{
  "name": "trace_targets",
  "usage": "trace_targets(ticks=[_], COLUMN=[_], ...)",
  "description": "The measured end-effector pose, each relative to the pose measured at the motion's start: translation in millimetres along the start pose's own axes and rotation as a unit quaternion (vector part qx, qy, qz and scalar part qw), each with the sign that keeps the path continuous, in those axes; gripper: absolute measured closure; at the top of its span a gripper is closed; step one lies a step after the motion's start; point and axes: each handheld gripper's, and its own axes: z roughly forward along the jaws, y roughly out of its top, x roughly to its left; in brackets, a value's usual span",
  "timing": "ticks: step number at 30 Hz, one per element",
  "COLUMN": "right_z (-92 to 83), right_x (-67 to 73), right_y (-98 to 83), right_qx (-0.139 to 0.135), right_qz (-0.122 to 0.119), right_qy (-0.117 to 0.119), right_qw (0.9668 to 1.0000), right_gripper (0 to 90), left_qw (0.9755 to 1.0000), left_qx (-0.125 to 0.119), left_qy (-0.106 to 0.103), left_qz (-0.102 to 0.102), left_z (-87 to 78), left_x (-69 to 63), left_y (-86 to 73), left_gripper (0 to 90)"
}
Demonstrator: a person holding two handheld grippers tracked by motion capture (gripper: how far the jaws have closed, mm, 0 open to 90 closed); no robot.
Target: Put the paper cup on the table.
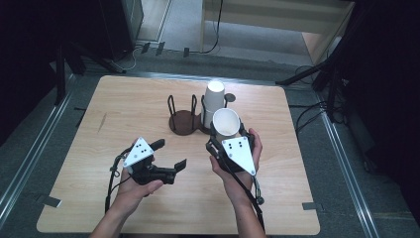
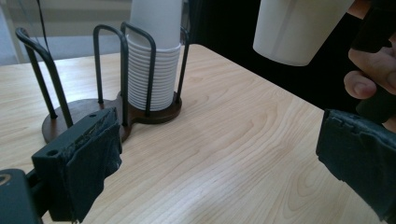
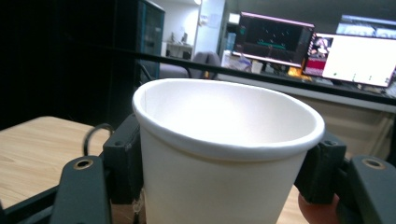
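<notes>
White paper cup [image 1: 226,123], open mouth up and tilted a little toward us, sits clamped between the jaws of our right gripper [image 1: 229,130], which pinch it on both sides just below the rolled rim. In the right gripper view the cup [image 3: 224,154] rises between the two black jaws, each pad pressed against its wall. We hold it in the air above the light wooden tabletop [image 1: 129,104], just in front of the dark wire cup holder with a brown round base [image 1: 185,119]. In that holder's right bay stands a stack of white paper cups, bottoms up [image 1: 213,101]; its left bay is bare.

Our left gripper [image 1: 171,154] hovers low over the table to the left of the held cup, well apart from it, its jaws spread wide with nothing between them. In the left gripper view the padded fingers [image 2: 88,163] frame bare wood, with the stack [image 2: 153,65] in the holder [image 2: 70,116] behind and the held cup [image 2: 299,28] at the upper right.

Around the table we see grey floor, black stands and trailing cables; the right gripper view shows lit monitors [image 3: 273,44] beyond.
</notes>
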Motion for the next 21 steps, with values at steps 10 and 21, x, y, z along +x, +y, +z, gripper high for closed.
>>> trace_targets(ticks=[10,21], right_z=[12.6,25.1], right_x=[-13.9,-36.4], right_y=[-8.9,-20.5], right_qx=[0.014,0.027], right_qz=[-0.01,-0.011], right_qy=[-0.02,-0.042], right_qw=[0.9996,0.9987], right_gripper=[30.1,29.9], left_qw=[0.9997,0.9987], left_qx=[0.001,-0.001], left_qy=[0.022,0.045], left_qz=[-0.014,-0.025], left_z=[-8.4,-21.5], left_x=[11.6,23.5], left_y=[-1.7,-6.6], left_gripper=[0.9,0.8])
